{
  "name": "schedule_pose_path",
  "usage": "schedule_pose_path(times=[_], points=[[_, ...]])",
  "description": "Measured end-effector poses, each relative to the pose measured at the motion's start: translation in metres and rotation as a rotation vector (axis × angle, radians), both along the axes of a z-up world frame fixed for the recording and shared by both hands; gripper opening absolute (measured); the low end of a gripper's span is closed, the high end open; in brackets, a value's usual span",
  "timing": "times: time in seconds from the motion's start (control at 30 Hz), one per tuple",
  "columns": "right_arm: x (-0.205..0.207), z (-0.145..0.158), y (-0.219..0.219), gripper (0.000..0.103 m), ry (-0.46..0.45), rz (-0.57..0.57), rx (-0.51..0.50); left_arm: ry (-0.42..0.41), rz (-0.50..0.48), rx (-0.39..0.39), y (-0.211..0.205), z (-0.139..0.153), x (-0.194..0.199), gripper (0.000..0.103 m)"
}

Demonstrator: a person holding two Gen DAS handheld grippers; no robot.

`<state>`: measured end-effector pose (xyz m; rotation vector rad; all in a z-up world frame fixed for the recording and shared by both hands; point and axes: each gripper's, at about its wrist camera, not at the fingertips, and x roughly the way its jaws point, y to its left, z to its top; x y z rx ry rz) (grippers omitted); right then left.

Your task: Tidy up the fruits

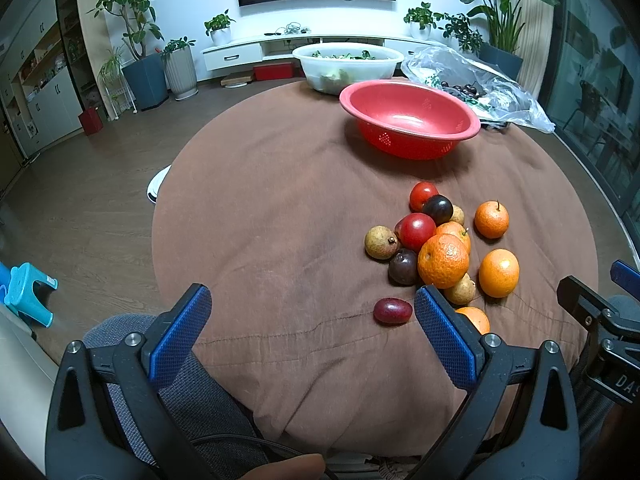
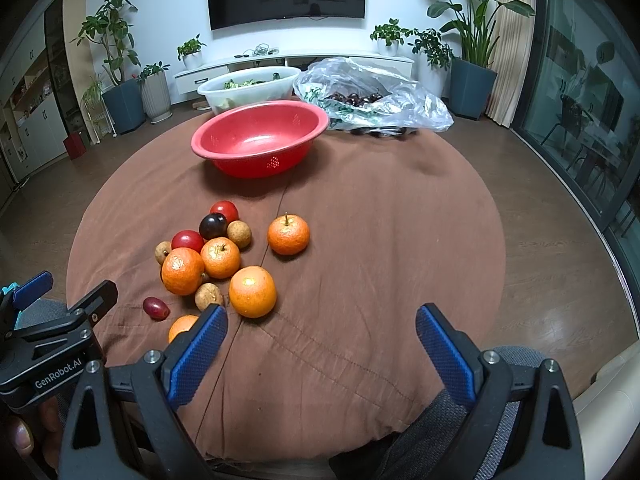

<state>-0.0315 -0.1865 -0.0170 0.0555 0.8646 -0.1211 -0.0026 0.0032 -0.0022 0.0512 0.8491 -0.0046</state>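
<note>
Left wrist view: fruit pile (image 1: 442,248) on brown cloth (image 1: 280,216).
Both grippers, left (image 1: 312,312) and right (image 2: 322,330), hover spread apart, empty, near the pile; red bowl (image 1: 408,118) sits beyond.

We've got both grippers low, side by side, pointing fwd. Left gripper (image 1: 312,312): jaws spread wide, blue pads (image 1: 182,330) bare, nothing btwn them. Right gripper (image 2: 322,334): same, wide apart, pads (image 2: 444,350) bare. Our left-hand fingers (image 2: 28,432) wrap the left gripper's body.
</note>
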Motion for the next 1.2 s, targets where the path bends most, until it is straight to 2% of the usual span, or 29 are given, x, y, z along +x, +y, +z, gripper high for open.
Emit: schedule_pose_path(times=[0.93, 1.1, 1.2], points=[[0.0006, 0.0002, -0.0002, 0.097, 0.003, 0.001, 0.002, 0.007, -0.006, 0.006, -0.0004, -0.0077, 0.0008, 0.103], [-0.0019, -0.0035, 0.0016, 0.097, 0.004, 0.006, 0.003, 0.002, -0.024, 0.005, 0.0032, -0.0096, 0.0002, 0.103], [-0.0033, -0.0050, 0.0021, 0.097, 0.004, 0.010, 0.008, -0.013, -0.063, -0.023, 0.0075, -0.0083, -0.0025, 0.103]])
